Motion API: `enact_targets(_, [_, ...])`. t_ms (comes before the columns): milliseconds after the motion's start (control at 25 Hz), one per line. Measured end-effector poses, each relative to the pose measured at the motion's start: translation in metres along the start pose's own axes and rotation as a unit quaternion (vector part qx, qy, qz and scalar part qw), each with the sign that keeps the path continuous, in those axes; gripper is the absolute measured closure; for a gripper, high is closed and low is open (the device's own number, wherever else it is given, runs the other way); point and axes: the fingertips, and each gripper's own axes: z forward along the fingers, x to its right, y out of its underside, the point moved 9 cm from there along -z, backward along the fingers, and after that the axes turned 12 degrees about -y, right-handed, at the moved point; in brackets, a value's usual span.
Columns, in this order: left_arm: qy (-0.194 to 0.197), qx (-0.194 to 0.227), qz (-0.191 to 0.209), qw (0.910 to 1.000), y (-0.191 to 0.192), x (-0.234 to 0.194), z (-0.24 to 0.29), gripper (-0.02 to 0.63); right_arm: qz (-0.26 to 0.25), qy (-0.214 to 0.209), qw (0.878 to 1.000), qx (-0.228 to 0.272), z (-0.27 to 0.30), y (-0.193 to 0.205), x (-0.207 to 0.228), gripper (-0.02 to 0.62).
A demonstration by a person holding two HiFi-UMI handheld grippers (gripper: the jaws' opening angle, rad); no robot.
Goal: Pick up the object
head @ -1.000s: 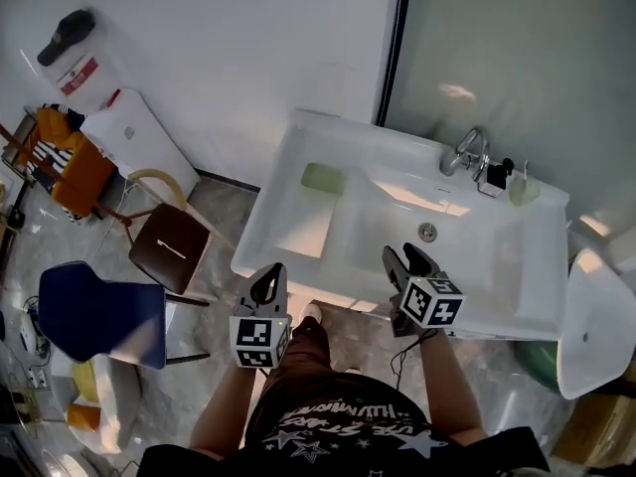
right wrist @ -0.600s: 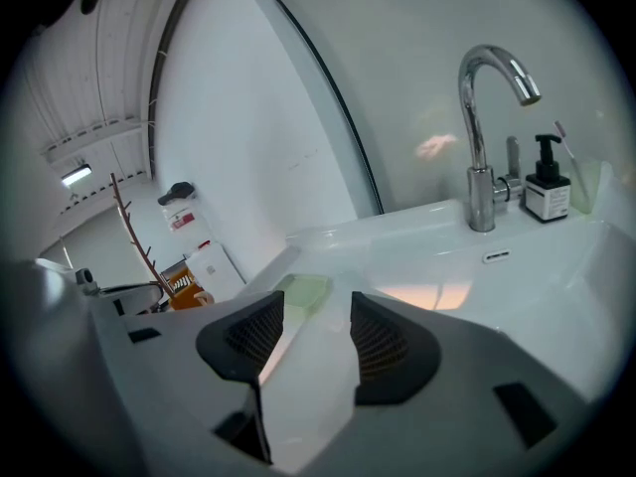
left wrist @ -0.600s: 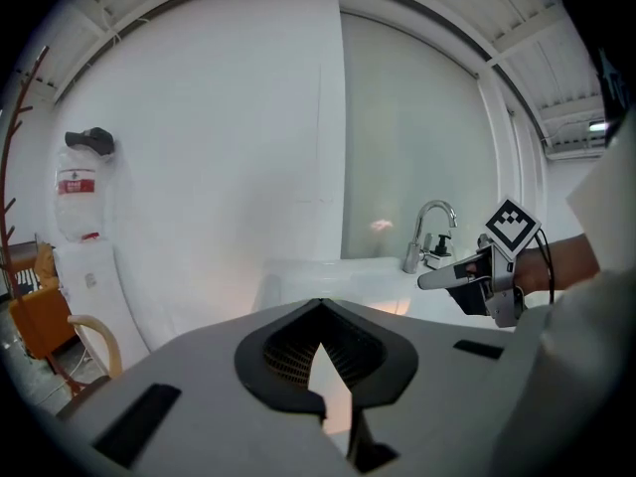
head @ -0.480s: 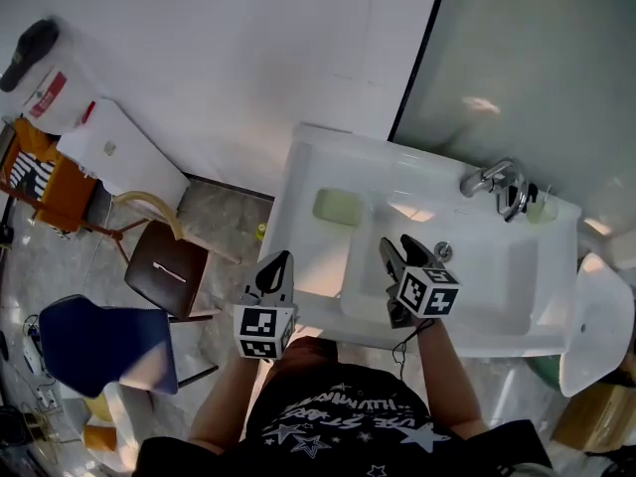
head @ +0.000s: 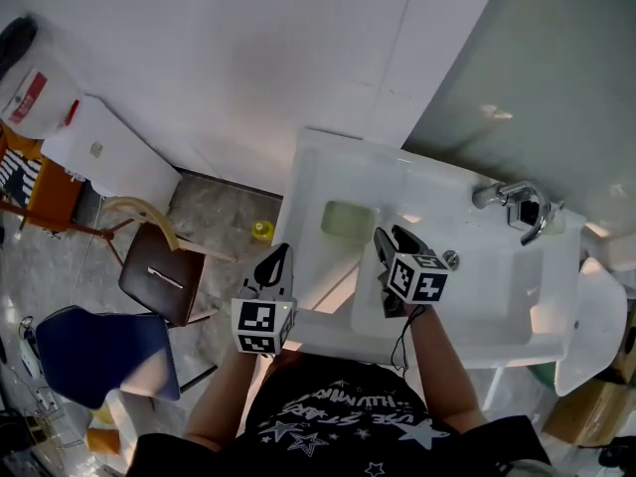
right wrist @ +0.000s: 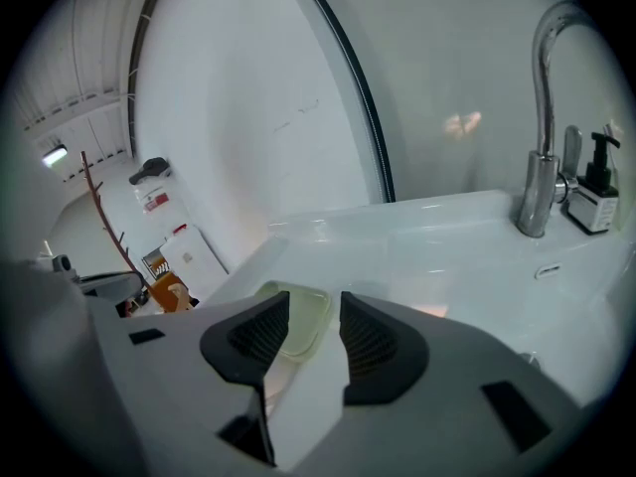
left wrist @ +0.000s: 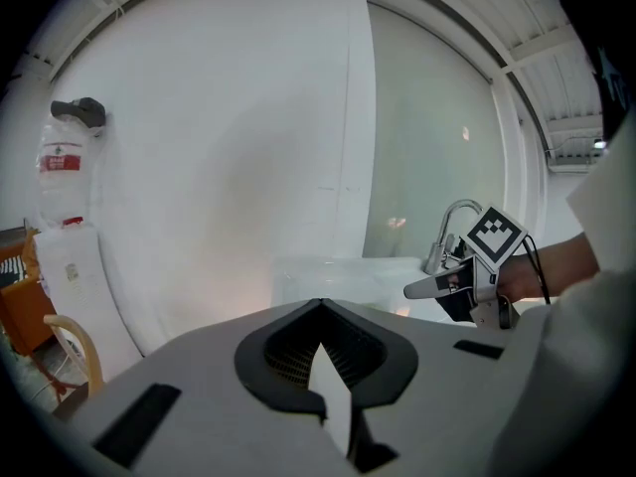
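white sink [head: 310, 179] is carrying a green dish [head: 348, 219] beside a pale wall [head: 248, 68]; left gripper [head: 278, 258] is hovering clenched, right gripper [head: 393, 238] closing, empty.

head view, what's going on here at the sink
A person stands at a white sink with a gripper in each hand. The right gripper is over the sink, pointed at a green dish on the counter left of the basin. Its jaws are closing, with nothing between them yet. The left gripper is shut and empty, held by the sink's front left edge. Nothing has been picked up yet.
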Motion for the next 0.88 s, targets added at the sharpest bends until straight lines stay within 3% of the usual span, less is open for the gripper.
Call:
enact_targets(320, [0.01,-0.023,0.003,0.9997,0.003,-0.009,0.028,0.591,0.009,0.036,0.999,-0.03,0.038,0.001,0.013,0.469])
enact_targets(880, [0.015,-0.029,-0.013,0.9994,0.004,-0.009,0.048,0.591,0.022,0.052,0.995,-0.08,0.071,0.01,0.024,0.521])
